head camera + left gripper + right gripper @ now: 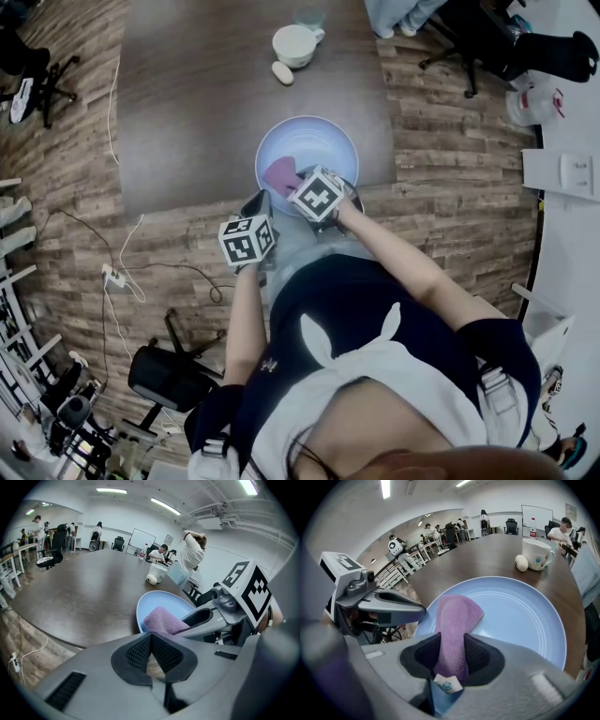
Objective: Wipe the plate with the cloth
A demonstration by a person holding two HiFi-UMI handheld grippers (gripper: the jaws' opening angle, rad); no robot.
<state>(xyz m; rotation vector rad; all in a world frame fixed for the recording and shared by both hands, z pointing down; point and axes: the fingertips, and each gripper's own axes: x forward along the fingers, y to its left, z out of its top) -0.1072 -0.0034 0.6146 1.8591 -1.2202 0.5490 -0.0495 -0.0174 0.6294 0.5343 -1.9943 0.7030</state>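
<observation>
A light blue plate (323,141) sits at the near edge of a dark table (187,112). A purple cloth (280,172) lies on the plate's near left part. My right gripper (298,184) is shut on the cloth's near end. In the right gripper view the cloth (457,616) runs up between the pads, out onto the plate (520,616). A small white label hangs at its held end. My left gripper (259,206) hovers just off the table's near edge, left of the plate. In its own view the left gripper (150,648) is shut and empty, with the plate (161,603) and cloth (161,620) ahead.
A white mug (296,44) and a small pale egg-shaped thing (282,72) stand at the table's far side. Wood floor surrounds the table. Cables and a power strip (114,277) lie at left, with office chairs (164,375) nearby. People stand in the room's background.
</observation>
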